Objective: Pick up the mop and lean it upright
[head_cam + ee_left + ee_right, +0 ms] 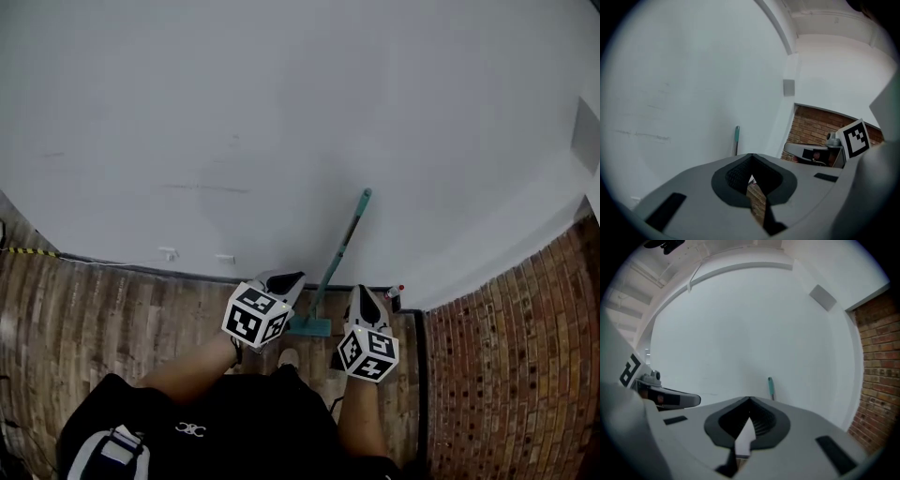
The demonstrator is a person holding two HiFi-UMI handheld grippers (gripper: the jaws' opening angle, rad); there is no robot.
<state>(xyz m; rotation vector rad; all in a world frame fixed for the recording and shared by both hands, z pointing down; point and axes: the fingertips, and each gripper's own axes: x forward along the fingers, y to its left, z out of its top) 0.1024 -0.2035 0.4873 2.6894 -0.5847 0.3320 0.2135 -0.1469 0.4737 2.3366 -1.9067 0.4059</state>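
The mop (pixel 339 255) stands leaning against the white wall, its teal handle tip up and its teal head (pixel 310 326) flat on the wooden floor. My left gripper (pixel 286 278) hovers just left of the mop head, jaws shut with nothing in them. To the right of the head, my right gripper (pixel 361 292) is also shut and holds nothing. Neither touches the mop. In the left gripper view the handle top (pixel 737 134) rises beyond the shut left gripper (pixel 750 157). The right gripper view shows the same handle top (pixel 771 386) behind the shut right gripper (pixel 750 400).
A small red-capped bottle (pixel 396 296) stands on the floor by the wall corner, right of the mop. A brick wall (pixel 511 375) runs along the right. Low wall sockets (pixel 169 253) and a striped cable (pixel 23 250) lie to the left.
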